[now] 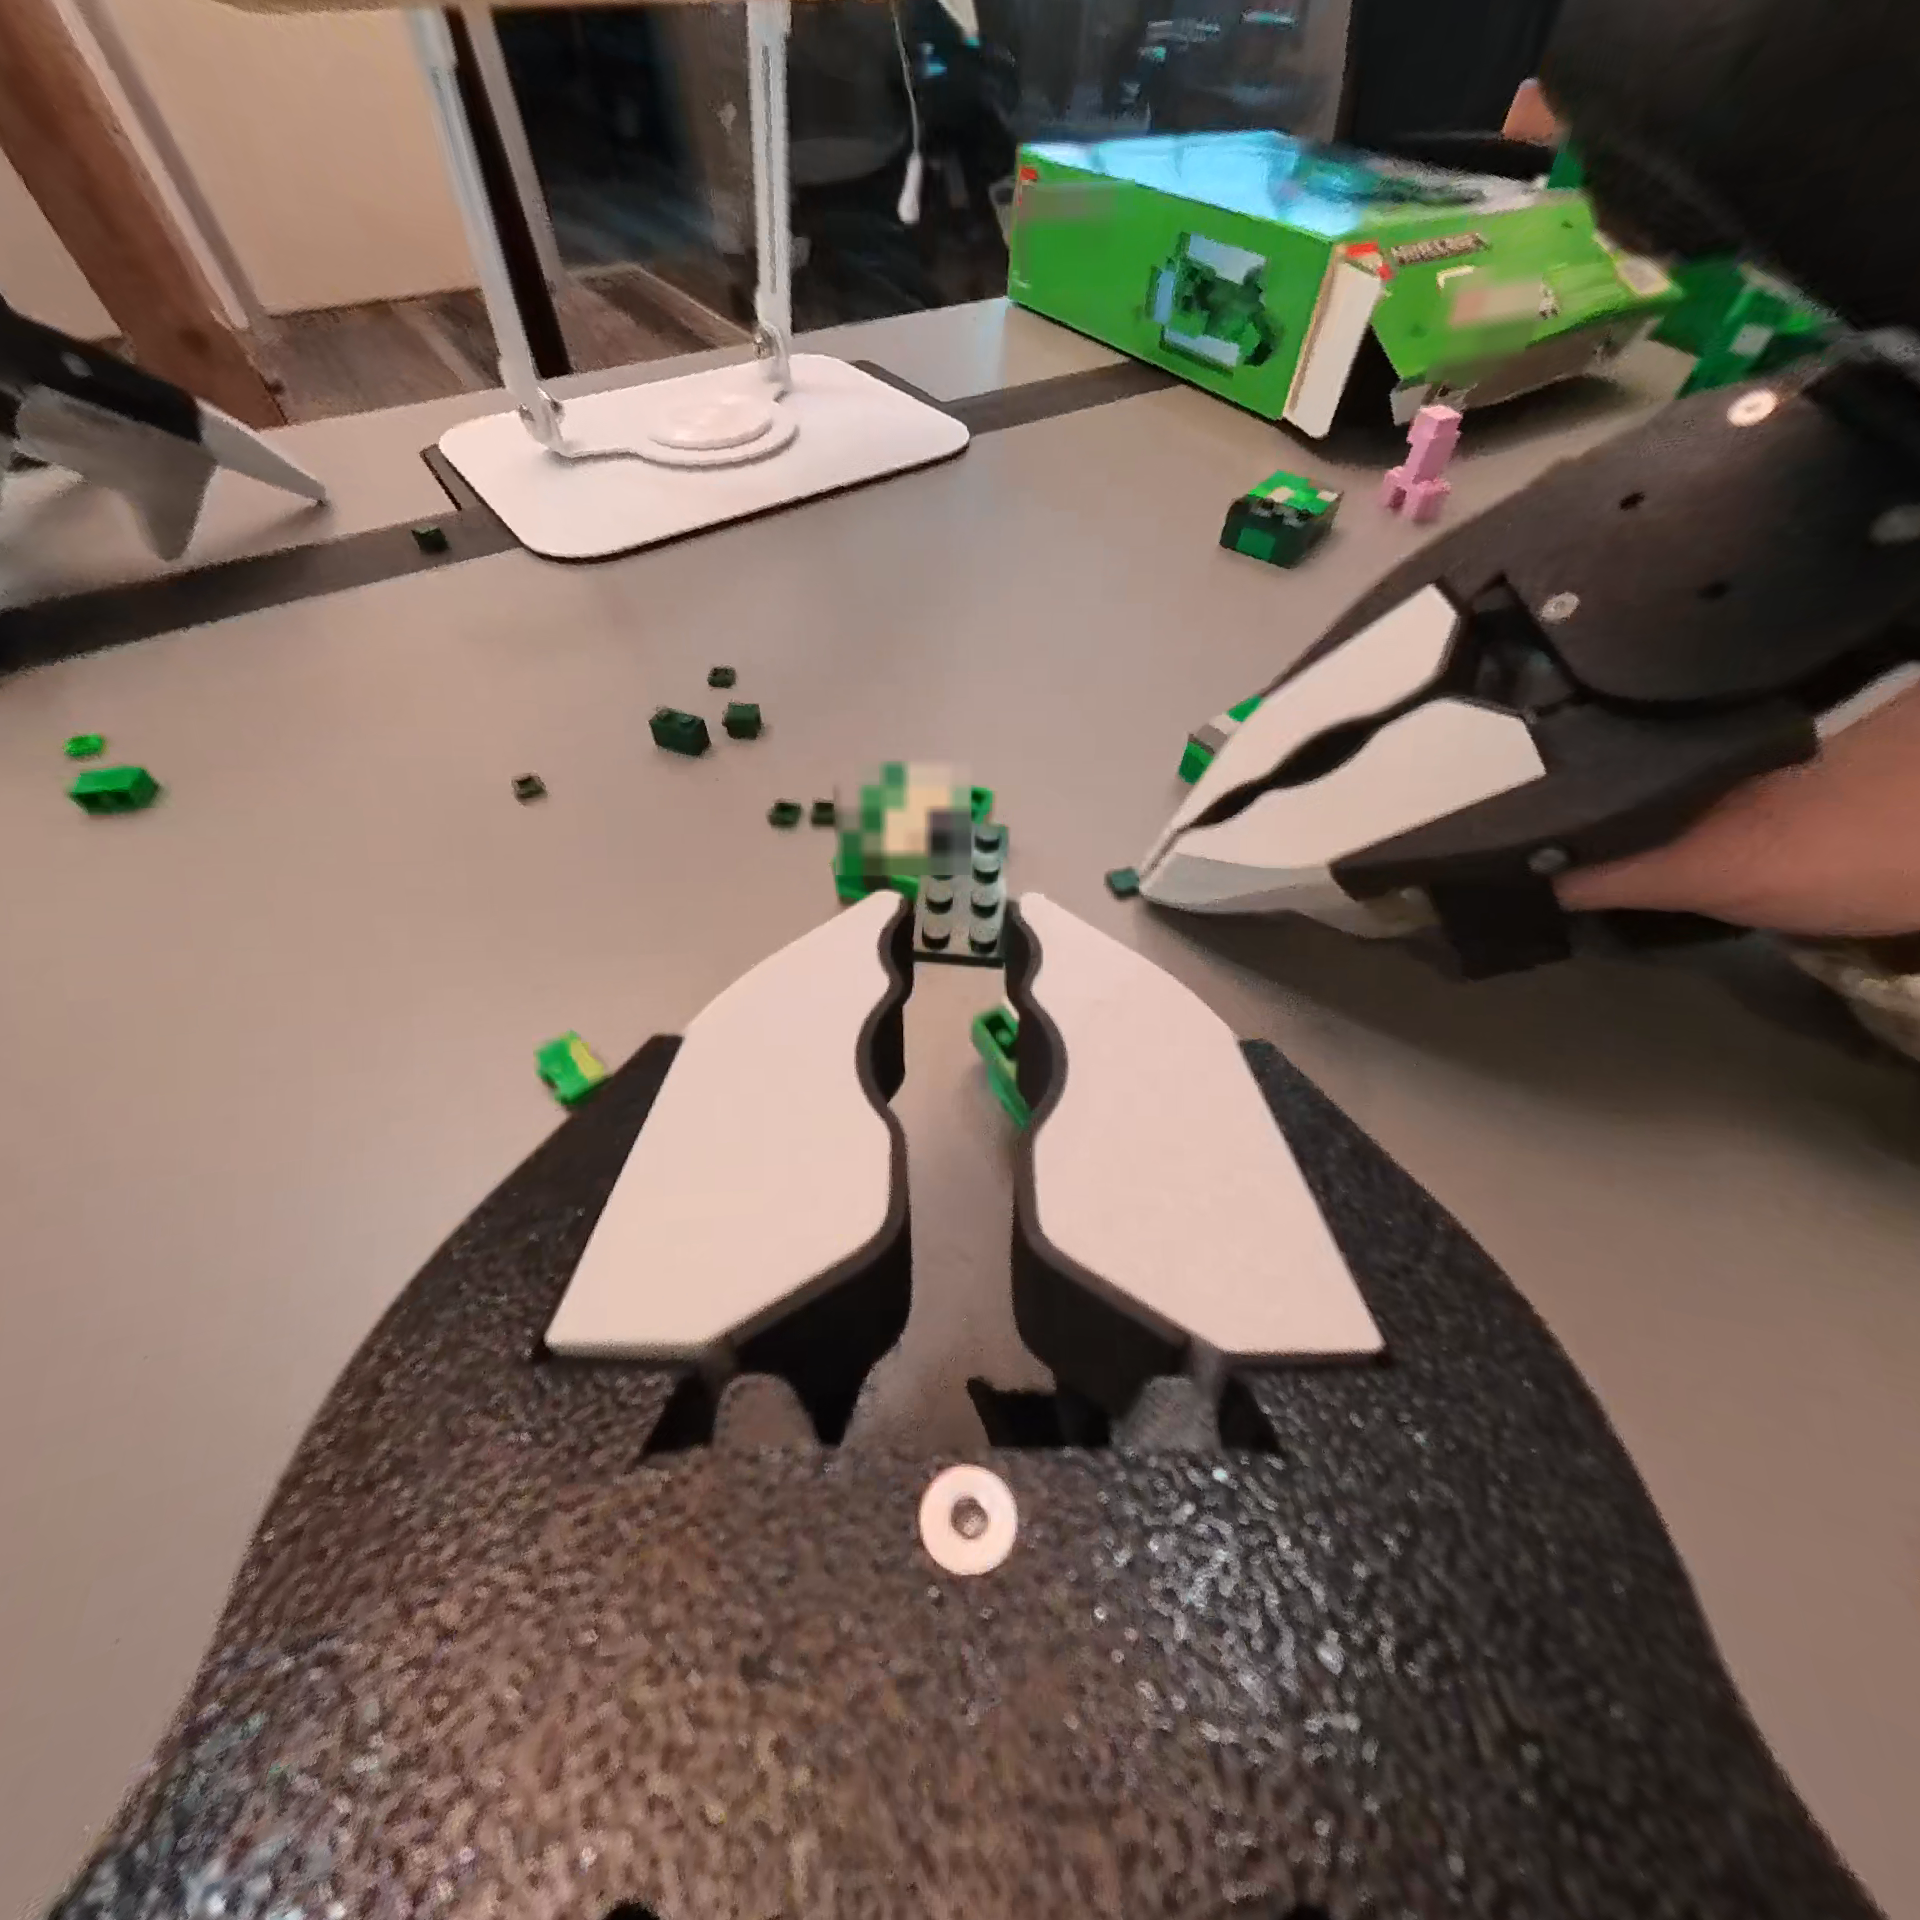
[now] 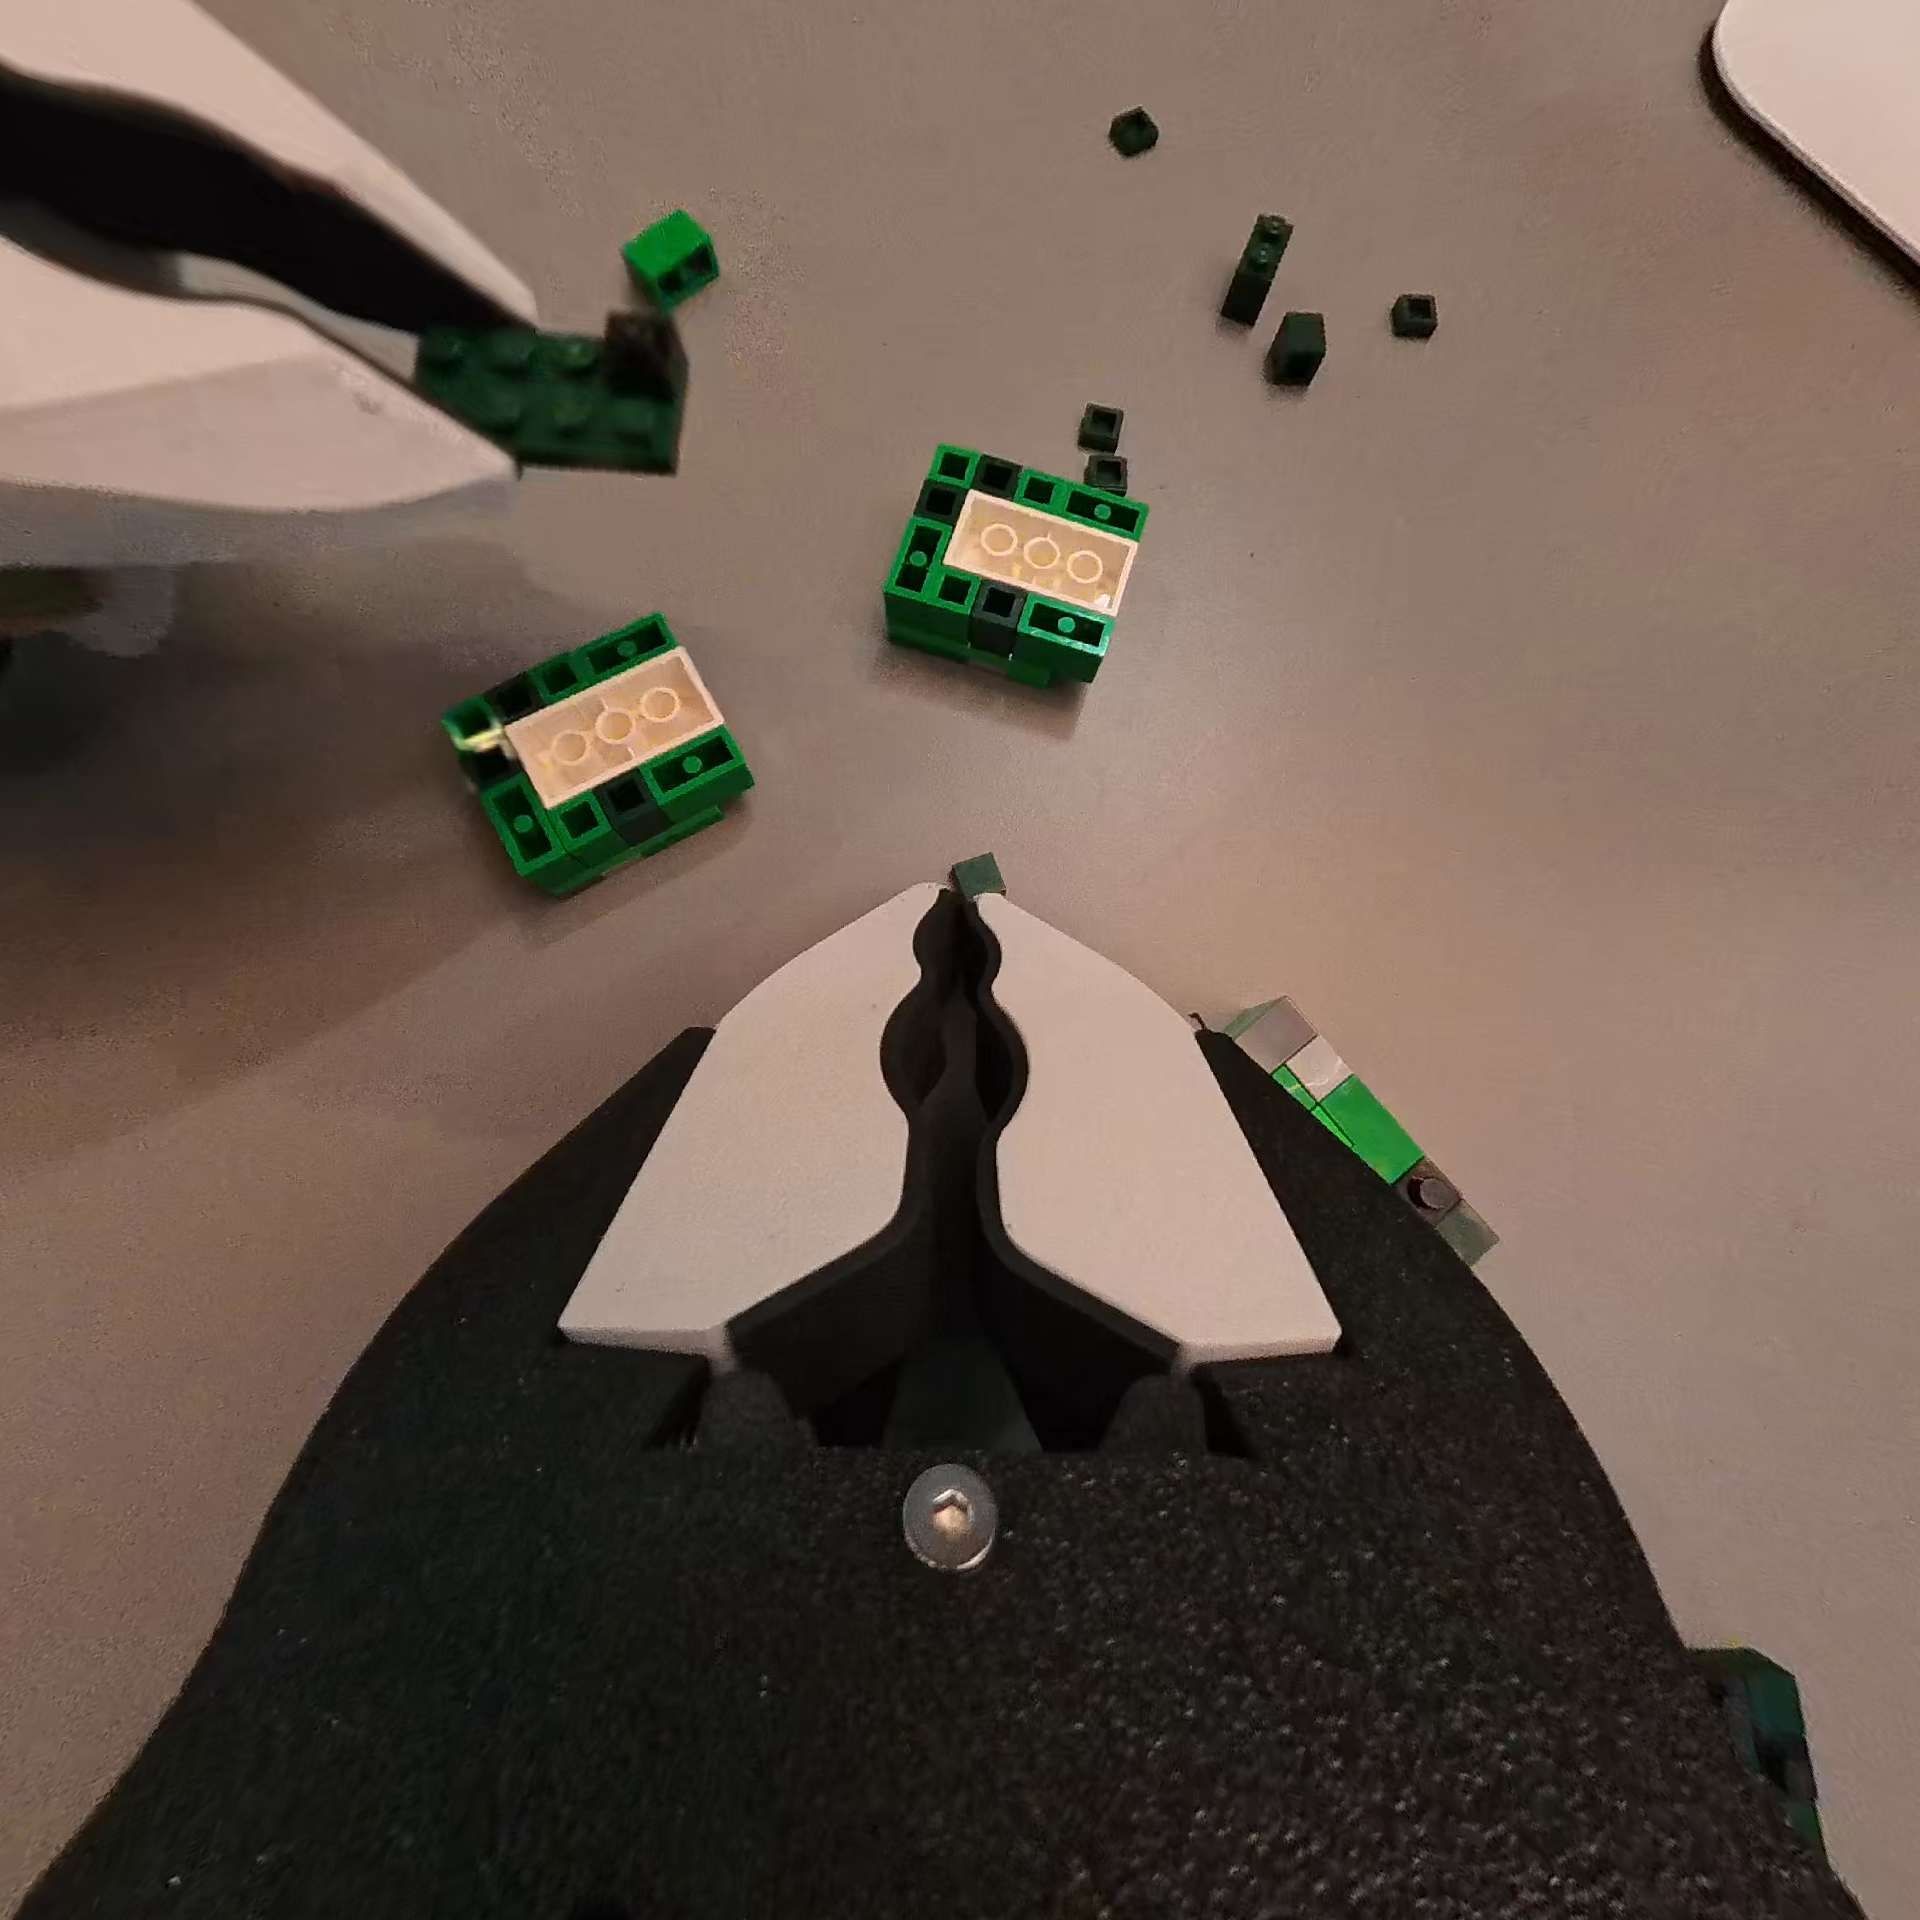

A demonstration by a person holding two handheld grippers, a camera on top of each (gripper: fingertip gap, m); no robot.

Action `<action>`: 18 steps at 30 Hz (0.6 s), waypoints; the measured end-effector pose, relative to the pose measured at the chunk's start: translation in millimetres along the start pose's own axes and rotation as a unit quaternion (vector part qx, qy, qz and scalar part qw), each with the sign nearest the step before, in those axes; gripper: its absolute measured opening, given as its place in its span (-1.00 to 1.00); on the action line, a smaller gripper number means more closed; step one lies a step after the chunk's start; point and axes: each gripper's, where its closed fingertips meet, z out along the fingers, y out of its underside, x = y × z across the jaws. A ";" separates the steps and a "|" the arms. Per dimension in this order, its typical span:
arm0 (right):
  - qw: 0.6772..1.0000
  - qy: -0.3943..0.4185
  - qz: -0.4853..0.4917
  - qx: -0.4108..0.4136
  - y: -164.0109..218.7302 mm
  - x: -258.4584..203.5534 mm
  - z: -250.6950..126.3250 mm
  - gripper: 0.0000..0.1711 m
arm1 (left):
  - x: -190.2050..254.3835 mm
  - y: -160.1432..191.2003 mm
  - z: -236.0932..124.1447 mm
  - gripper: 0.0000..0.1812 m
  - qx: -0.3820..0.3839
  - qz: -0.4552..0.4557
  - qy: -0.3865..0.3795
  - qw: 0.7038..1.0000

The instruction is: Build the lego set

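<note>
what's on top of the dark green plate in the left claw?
A single dark brick sits on the far corner of the dark green studded plate; its other visible studs are bare. The left claw covers the gripped end.

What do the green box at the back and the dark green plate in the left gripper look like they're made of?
The green box looks like thin printed cardboard: glossy faces, an end flap torn open showing a white inside. The dark green plate, clamped in the left gripper, looks like hard moulded plastic with a smooth slight sheen and crisp round studs.
</note>
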 end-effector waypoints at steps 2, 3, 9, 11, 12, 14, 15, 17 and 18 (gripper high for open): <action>1.000 -0.011 -0.017 0.006 -0.2 -3.2 -1.2 -0.90 | 4.9 -0.5 -4.8 -0.83 0.010 0.013 -0.005 1.000; 0.999 -0.018 -0.026 0.010 -0.6 -4.3 -1.8 -0.84 | 6.1 -1.7 -7.1 -0.83 0.017 0.024 -0.009 1.000; 0.997 -0.066 -0.023 0.018 -3.5 -1.5 -0.6 -0.79 | 9.1 -0.7 -8.1 -0.83 0.015 0.038 -0.005 0.999; 0.996 -0.082 -0.038 0.011 -3.2 -1.9 0.2 -0.82 | 9.2 -1.8 -9.1 -0.83 0.020 0.033 -0.001 0.999; 0.996 -0.079 -0.044 0.006 -2.7 0.3 1.2 -0.82 | 9.1 -2.2 -9.5 -0.83 0.022 0.029 0.002 0.999; 0.994 -0.086 -0.063 0.000 -2.1 0.1 1.8 -0.83 | 8.9 -2.8 -10.0 -0.83 0.025 0.023 0.006 0.999; 0.994 -0.087 -0.066 -0.001 -2.2 0.9 2.0 -0.83 | 9.0 -3.1 -10.4 -0.83 0.026 0.021 0.009 0.999; 0.994 -0.085 -0.067 0.001 -2.7 2.8 2.3 -0.81 | 9.3 -3.6 -10.8 -0.83 0.028 0.018 0.012 0.999; 0.994 -0.088 -0.071 0.001 -2.3 2.1 2.1 -0.80 | 9.4 -3.7 -10.9 -0.83 0.029 0.016 0.014 0.999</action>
